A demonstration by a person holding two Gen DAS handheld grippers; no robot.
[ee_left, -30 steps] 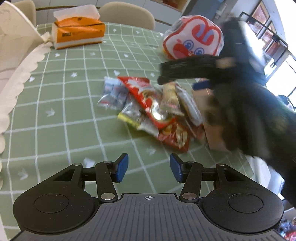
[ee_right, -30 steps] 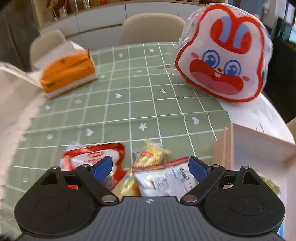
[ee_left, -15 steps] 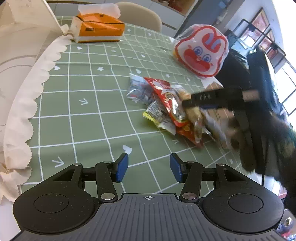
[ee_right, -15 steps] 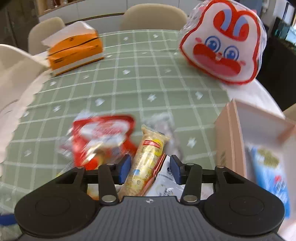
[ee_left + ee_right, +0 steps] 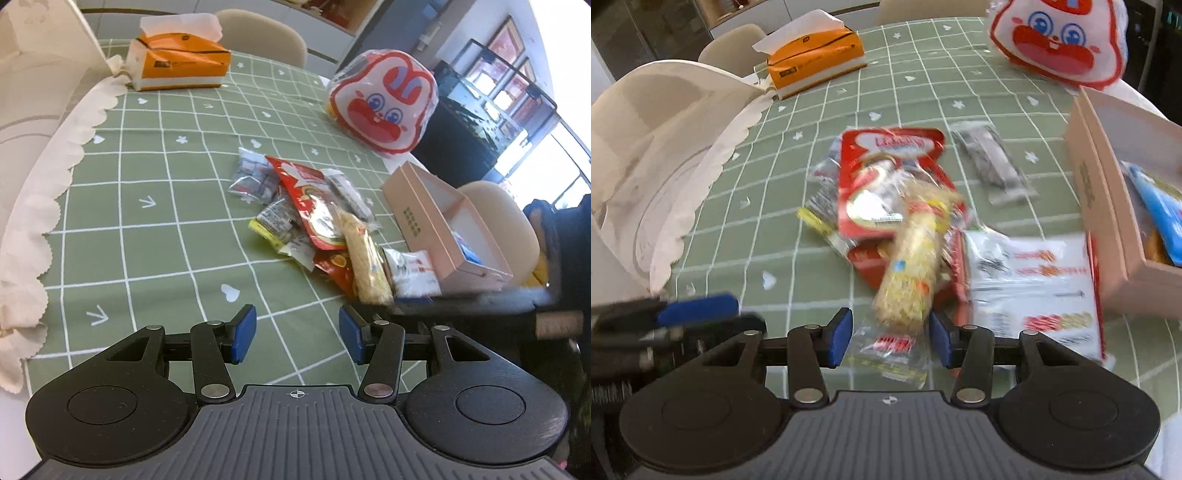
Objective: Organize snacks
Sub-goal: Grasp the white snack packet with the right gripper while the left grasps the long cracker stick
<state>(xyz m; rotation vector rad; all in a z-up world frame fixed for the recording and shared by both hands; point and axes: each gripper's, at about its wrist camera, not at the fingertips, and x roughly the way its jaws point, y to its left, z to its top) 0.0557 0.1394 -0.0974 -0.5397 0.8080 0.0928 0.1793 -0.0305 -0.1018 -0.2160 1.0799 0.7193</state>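
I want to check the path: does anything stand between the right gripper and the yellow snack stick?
Nothing visible does. The yellow snack stick has its near clear wrapper end already lying between the fingers of the right gripper, which is open.

Green-checked table (image 5: 155, 229): snack pile (image 5: 314, 221) centre frame, pink box (image 5: 424, 221) right, tissue box (image 5: 181, 66) upper left, rabbit bag (image 5: 384, 103) upper right.

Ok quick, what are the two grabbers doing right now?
Left gripper: open, holding nothing.
Right gripper: open around the yellow snack stick, not squeezing it yet.
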